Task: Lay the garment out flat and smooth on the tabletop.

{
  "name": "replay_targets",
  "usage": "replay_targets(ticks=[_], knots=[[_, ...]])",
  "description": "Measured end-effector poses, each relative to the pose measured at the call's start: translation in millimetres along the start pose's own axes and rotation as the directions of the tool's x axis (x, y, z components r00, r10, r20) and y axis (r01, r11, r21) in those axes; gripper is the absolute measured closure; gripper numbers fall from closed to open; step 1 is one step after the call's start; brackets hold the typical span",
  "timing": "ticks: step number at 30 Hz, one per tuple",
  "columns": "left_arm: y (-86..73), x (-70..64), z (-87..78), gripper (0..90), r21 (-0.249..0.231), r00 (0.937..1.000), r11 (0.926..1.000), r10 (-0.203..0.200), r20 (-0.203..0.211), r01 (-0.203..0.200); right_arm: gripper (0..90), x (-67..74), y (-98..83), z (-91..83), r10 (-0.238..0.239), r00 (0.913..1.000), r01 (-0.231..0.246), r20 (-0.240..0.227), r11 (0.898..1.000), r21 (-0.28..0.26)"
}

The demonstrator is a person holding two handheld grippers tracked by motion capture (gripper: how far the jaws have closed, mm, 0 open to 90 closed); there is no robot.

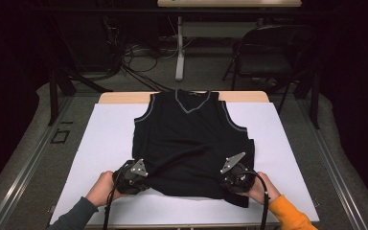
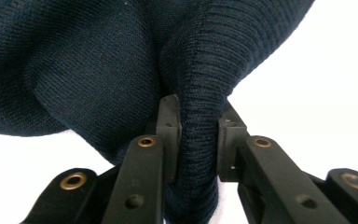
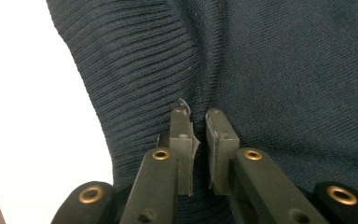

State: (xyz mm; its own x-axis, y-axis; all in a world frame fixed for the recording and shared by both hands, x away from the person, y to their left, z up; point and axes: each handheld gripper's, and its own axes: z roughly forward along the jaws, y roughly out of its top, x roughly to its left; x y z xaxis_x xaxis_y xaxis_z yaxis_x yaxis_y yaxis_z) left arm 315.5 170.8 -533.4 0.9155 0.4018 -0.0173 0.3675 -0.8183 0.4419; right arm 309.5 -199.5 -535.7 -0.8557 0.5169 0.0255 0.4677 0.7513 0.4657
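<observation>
We pinch the soft, limp knit vest (image 1: pixel 191 139) at its ribbed hem, left gripper (image 2: pixel 199 140) at seven o'clock, right gripper (image 3: pixel 198 144) at five, both clamped on fabric.

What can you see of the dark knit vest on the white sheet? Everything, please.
The dark navy sleeveless knit vest has a V-neck and armholes edged in grey trim and a ribbed hem. It lies front up on the white sheet, neck at the table's far edge, hem toward the person. Its lower part is rumpled, with a raised fold running across between the grippers. The left gripper is shut on a pinched ridge of ribbed hem; the right gripper is shut on hem fabric at the other corner.
</observation>
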Motion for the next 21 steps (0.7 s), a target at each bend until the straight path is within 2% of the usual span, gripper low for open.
replay_targets(ticks=[3,9,12,15,17,19,21], knots=[[-0.2,-1.5,-5.6,78.5,0.006,0.9996,0.9999,0.010,0.027,-0.010,84.4,-1.1,0.1,-3.3,-0.001,0.9996,0.001,-0.027,1.000,0.000],[-4.8,-17.4,-18.3,78.4,0.022,0.9970,0.9992,0.032,0.071,-0.033,84.4,6.2,-2.5,-15.8,-0.018,0.9976,0.017,-0.067,1.000,-0.014],[-9.2,-26.9,-25.1,78.2,0.003,0.9944,0.9999,0.014,0.105,-0.015,84.3,11.1,-6.9,-19.5,-0.033,0.9950,0.033,-0.094,0.999,-0.009],[-12.7,-36.4,-27.1,77.7,0.010,0.9929,0.9998,0.017,0.118,-0.018,84.3,16.5,-14.2,-23.1,-0.041,0.9910,0.041,-0.127,0.999,-0.006],[-15.9,-42.7,-25.0,77.4,0.021,0.9898,0.9996,0.014,0.142,-0.017,84.2,20.7,-18.1,-24.6,-0.053,0.9870,0.054,-0.152,0.998,0.006],[-18.0,-45.8,-24.2,74.8,0.027,0.9897,0.9995,0.011,0.143,-0.015,84.0,26.0,-22.4,-24.8,-0.069,0.9811,0.075,-0.181,0.997,0.026],[-19.0,-43.9,-27.4,64.3,0.007,0.9875,0.9999,-0.013,0.157,0.012,80.9,28.3,-26.2,-23.5,-0.073,0.9759,0.085,-0.206,0.995,0.047]])
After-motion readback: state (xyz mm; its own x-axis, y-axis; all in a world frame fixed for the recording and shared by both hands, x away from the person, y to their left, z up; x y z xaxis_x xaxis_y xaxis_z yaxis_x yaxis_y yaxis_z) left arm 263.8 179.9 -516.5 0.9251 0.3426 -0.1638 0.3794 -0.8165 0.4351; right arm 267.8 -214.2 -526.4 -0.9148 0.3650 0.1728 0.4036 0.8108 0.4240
